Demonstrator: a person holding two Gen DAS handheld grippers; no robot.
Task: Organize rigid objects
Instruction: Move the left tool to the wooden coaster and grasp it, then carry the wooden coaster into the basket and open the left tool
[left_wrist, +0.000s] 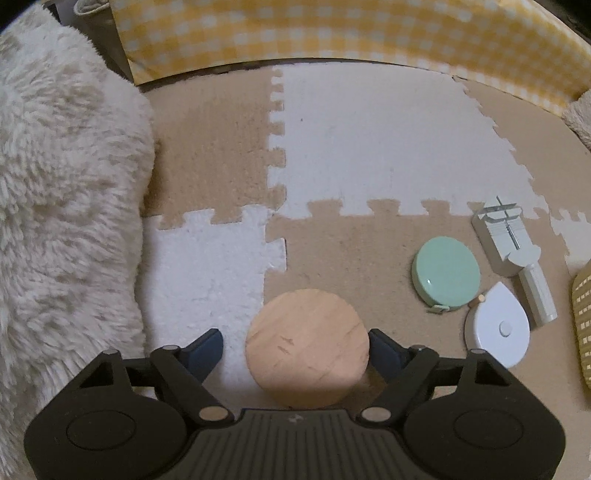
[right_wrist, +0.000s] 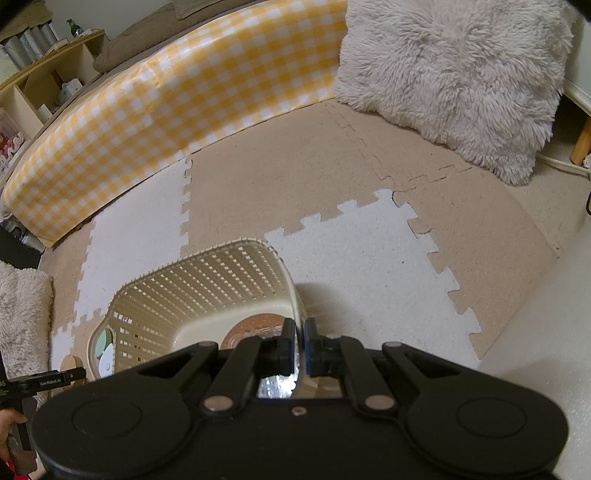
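Note:
A round wooden disc (left_wrist: 306, 347) lies on the tan floor mat between the fingers of my left gripper (left_wrist: 293, 341). The right finger touches its edge and the left finger (left_wrist: 212, 349) stands apart from it, so the gripper is open around the disc. To the right lie a mint round case (left_wrist: 447, 277), a white teardrop tape measure (left_wrist: 496, 325), a white clamp tool (left_wrist: 506, 236) and a white cylinder (left_wrist: 537, 295). My right gripper (right_wrist: 300, 332) is shut on the near rim of the cream lattice basket (right_wrist: 207, 280), which holds a cork disc (right_wrist: 255, 325).
A fluffy white cushion (left_wrist: 62, 206) borders the mat on the left. A yellow checked pad (left_wrist: 332, 33) runs along the back. A second fluffy cushion (right_wrist: 450, 77) sits at the far right of the right wrist view. The basket's corner (left_wrist: 583, 325) shows at the right edge.

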